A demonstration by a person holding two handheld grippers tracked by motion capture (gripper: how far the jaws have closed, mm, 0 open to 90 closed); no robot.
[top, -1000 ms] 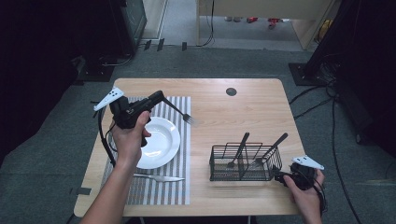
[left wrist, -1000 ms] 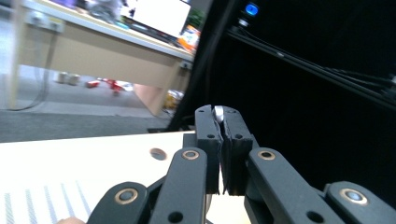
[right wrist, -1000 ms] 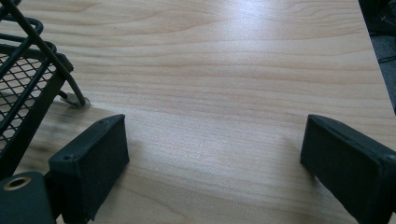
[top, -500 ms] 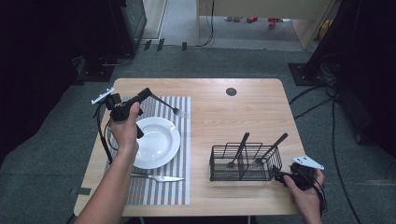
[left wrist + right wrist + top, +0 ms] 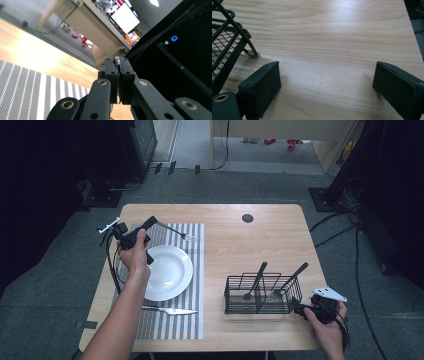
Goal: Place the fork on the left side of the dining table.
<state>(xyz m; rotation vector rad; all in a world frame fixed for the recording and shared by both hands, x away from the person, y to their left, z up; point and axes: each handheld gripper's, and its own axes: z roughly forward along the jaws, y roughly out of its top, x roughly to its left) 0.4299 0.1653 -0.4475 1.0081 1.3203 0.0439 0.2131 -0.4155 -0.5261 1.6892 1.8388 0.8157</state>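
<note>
Metal fork point(image 5: 175, 230) pinched in left gripper point(image 5: 151, 222) above striped placemat point(image 5: 192, 270)

Bright overhead light, dark surroundings, glare on table point(image 5: 30, 53), blurred close-up background

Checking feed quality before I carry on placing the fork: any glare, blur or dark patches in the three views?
High view: even light on the table, surroundings very dark, fork thin but legible. Left gripper view: tilted, glare washes out the wood, background soft, left gripper sharp and clamped on a sliver of metal. Right gripper view: soft sheen on the wood, right gripper slightly blurred, basket casts a faint shadow.
</note>
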